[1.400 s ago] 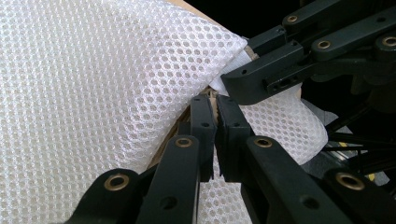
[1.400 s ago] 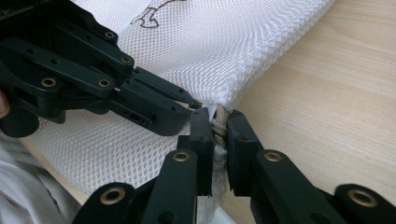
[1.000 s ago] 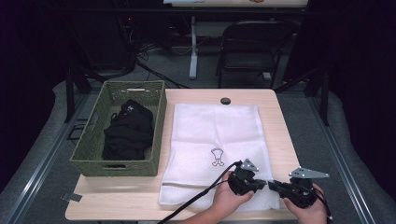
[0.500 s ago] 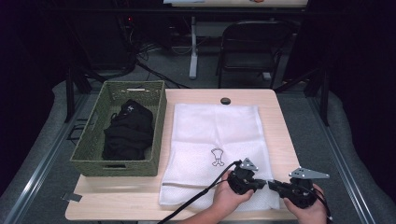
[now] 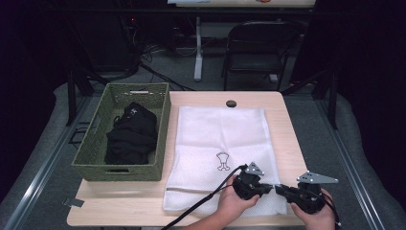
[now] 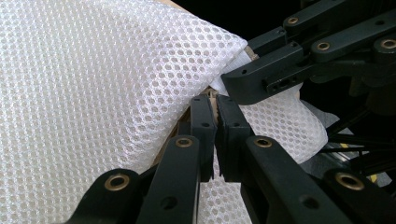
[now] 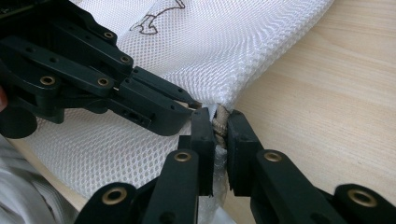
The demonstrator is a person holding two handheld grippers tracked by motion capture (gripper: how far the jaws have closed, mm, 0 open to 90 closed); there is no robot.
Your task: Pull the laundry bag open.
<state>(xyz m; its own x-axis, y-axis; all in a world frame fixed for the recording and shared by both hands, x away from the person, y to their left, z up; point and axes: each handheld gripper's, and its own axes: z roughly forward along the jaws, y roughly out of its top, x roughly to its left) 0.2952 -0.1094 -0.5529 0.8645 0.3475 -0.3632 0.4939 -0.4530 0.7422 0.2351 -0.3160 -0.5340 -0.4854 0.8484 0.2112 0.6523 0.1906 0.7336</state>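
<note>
A white mesh bag (image 5: 220,139) with a small printed figure lies flat on the wooden table (image 5: 285,129). Both grippers meet at its near right corner, held by a person's hands. My left gripper (image 5: 269,187) points right and is shut on the mesh edge (image 6: 140,93) of the bag. From the other side my right gripper (image 5: 280,189) points left. In the right gripper view its jaws (image 7: 219,133) pinch a beige cord (image 7: 219,122) that comes out of the bag's corner, with the left gripper's fingers (image 7: 154,105) just beside them.
A green woven basket (image 5: 119,170) with black clothes (image 5: 131,136) stands at the table's left. A small black round cap (image 5: 231,103) lies near the far edge. A folding chair (image 5: 258,48) stands behind the table. A cable (image 5: 210,199) trails from the left gripper.
</note>
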